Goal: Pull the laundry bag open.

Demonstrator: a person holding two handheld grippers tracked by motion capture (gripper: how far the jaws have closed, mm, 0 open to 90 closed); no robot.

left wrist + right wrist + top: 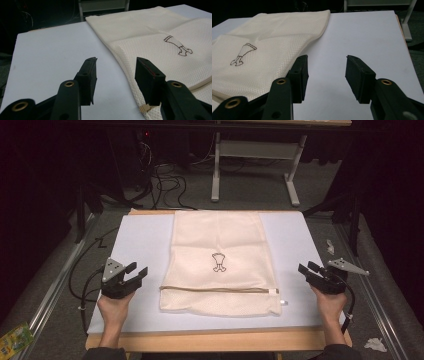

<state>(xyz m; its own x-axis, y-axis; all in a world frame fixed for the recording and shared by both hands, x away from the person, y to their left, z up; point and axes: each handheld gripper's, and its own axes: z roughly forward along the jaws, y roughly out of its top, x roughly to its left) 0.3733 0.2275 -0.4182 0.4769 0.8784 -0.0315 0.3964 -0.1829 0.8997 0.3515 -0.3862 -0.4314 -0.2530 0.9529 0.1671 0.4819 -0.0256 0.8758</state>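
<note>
A pale mat [140, 240] covers the wooden tabletop [220, 339] in a dark room, with a grey table frame [255, 165] and loose cables [167, 182] on the floor beyond. One cream mesh bag [217, 262] lies flat at the centre, zipper [220, 290] near the front. Two tongs flank it: the left tongs [136, 270] and right tongs [307, 268] both stand wide and hold nothing.
</note>
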